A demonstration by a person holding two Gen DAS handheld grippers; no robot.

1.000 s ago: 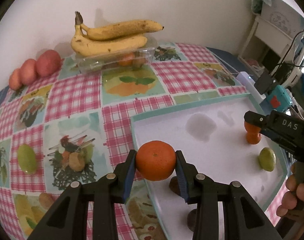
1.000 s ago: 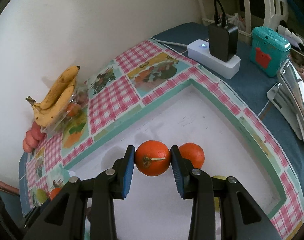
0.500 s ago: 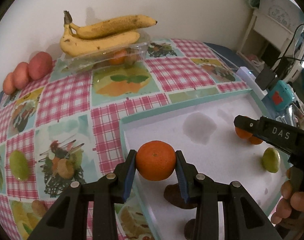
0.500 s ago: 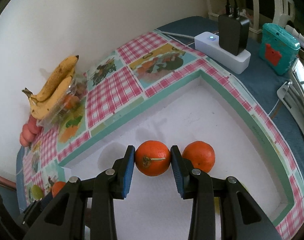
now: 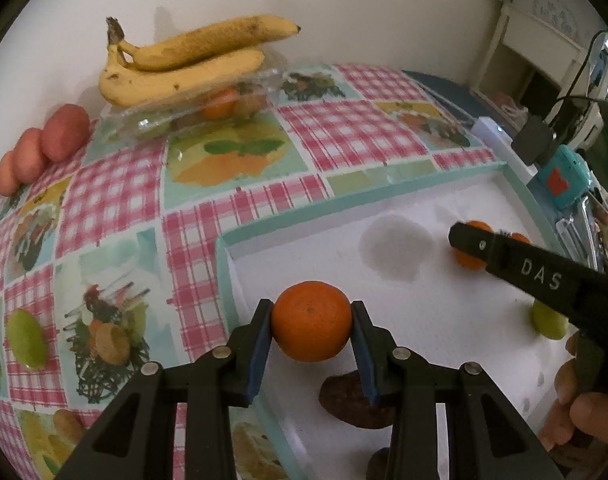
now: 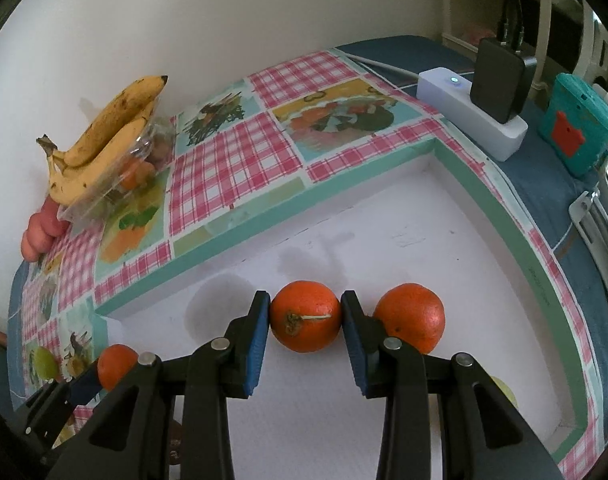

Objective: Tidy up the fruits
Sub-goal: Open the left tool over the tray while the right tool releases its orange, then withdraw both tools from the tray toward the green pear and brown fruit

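Checked tablecloth (image 5: 116,204) surrounds a white tray (image 6: 444,240). Over the tray's near-left corner, the left gripper (image 5: 311,322) pinches an orange (image 5: 311,321). Inside the tray, the right gripper (image 6: 305,316) pinches a stemmed orange (image 6: 305,316) just beside a loose orange (image 6: 410,317).

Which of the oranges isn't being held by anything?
The loose orange lying on the white tray, just right of the right gripper; the other two sit clamped between fingers.

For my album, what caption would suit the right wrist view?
Right gripper holds an orange over the white tray, beside a second orange; bananas wait by the wall.
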